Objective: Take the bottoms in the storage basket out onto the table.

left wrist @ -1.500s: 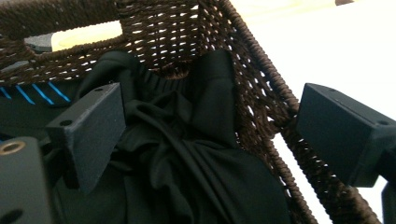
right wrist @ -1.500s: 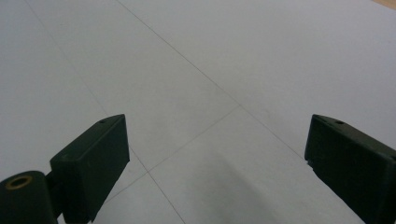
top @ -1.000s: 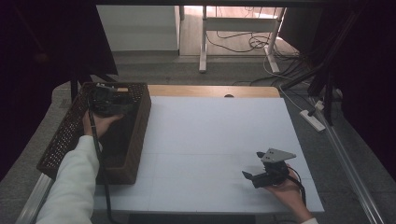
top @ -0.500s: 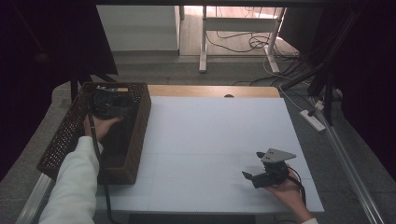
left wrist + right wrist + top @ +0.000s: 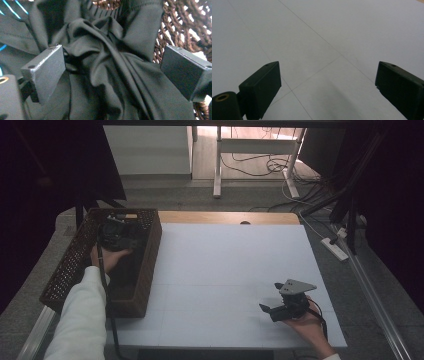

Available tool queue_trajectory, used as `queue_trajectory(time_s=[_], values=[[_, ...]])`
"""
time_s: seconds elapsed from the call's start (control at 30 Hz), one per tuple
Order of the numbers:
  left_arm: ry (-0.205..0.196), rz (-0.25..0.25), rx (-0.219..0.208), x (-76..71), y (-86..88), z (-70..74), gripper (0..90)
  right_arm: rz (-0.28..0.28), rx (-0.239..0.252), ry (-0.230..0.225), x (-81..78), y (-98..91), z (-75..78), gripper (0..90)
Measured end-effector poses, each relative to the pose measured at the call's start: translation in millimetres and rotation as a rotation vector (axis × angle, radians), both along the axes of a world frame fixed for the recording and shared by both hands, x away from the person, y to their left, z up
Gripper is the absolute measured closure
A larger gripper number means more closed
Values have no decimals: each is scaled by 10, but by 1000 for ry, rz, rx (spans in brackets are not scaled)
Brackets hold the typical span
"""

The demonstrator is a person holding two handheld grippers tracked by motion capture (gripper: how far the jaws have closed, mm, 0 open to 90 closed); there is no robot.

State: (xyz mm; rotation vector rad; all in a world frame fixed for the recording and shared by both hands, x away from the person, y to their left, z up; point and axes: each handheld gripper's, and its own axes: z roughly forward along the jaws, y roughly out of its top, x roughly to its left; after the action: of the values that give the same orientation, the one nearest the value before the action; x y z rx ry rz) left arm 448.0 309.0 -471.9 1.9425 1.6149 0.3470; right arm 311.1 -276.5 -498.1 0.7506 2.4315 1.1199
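the left gripper [image 5: 116, 234] sits down inside the dark brown woven wicker basket [image 5: 75, 265] that stands at the left edge of the white table top [image 5: 225, 270]. in the left gripper view its two black jaws are spread wide apart, one on each side of a crumpled fold of dark grey-black cloth [image 5: 107, 75] that lies in the basket; the cloth bunches up between the jaws and seems to touch the left one, but they are not clamped on it. the basket's woven wall [image 5: 185, 30] shows just behind the cloth, at the upper right of that view. thin light blue lines [image 5: 11, 11] run across the fabric at the upper left. the person's white sleeve [image 5: 80, 320] reaches from the bottom edge up to the basket.

the right gripper [image 5: 270, 310] rests low over the near right part of the table, well apart from the basket, held in the person's right hand [image 5: 310, 325]. its jaws are released, wide open, with bare white surface [image 5: 324, 50] between them.
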Motion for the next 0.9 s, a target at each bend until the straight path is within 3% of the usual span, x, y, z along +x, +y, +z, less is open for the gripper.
queue_trajectory(time_s=[0.17,0.8,0.9], values=[[45,-22,20,22,-39,-60,60,1,-2,1,3,5,-6,66],[120,-26,67,82,-21,-176,52,9,-20,10,4,21,-22,65],[158,-28,95,108,-39,-216,45,25,-14,12,3,26,-25,65]])
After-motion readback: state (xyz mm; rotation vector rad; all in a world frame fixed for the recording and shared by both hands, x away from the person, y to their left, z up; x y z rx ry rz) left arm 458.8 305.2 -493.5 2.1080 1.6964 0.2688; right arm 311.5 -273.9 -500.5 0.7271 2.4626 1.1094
